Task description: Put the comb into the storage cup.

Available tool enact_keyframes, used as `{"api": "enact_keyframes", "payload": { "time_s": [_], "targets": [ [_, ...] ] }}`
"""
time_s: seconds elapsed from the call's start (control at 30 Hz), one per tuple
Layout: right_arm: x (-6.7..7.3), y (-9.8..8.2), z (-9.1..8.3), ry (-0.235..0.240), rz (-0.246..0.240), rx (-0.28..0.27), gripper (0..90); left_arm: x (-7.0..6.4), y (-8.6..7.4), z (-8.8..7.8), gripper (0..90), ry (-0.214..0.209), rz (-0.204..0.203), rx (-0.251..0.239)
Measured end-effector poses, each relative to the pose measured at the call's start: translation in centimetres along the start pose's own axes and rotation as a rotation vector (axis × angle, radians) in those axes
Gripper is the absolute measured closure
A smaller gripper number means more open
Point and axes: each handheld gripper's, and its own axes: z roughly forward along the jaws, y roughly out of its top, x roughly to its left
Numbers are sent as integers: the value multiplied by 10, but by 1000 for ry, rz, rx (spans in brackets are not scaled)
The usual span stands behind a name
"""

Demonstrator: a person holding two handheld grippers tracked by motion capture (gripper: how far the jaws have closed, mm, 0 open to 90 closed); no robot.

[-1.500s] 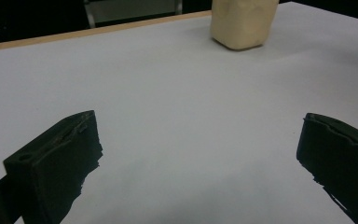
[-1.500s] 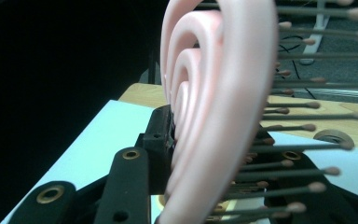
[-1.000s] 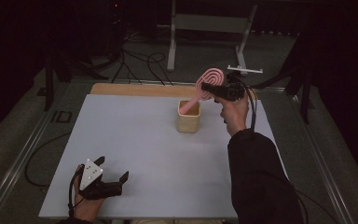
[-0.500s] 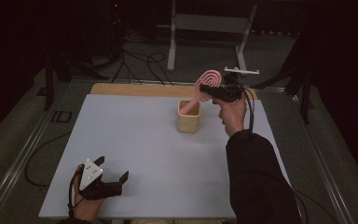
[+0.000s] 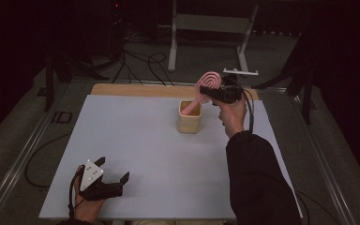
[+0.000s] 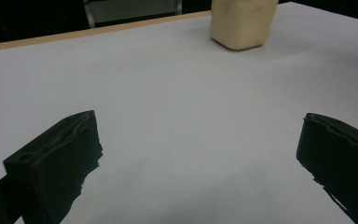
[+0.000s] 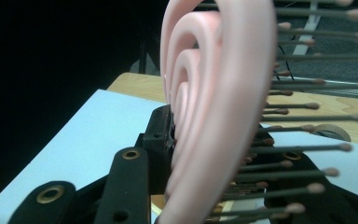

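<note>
The right gripper (image 5: 214, 93) fingers are clamping a pink hairbrush (image 5: 206, 87), handle dipping into the beige cup (image 5: 189, 121). Tilting could be tipping that cup. The left gripper (image 5: 115, 177), fingers wide, is resting on the surface (image 5: 159, 154).

A large pale grey rectangular tabletop (image 5: 136, 140) filled the scene; a light wooden strip (image 5: 136, 90) ran along its far edge; beyond it stood a grey metal stand (image 5: 211, 23) on the dark floor; black cables (image 5: 138, 61) lay tangled beside its post; a round roll of tape (image 7: 333, 132) rested on the wood.
</note>
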Motion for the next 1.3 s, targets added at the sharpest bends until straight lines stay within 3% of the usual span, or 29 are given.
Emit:
{"api": "enact_keyframes", "payload": {
  "time_s": [1.3],
  "targets": [
    [2,-6,13,-37,-22,32,632,0,0,0,1,2,-2,-1]
  ]
}}
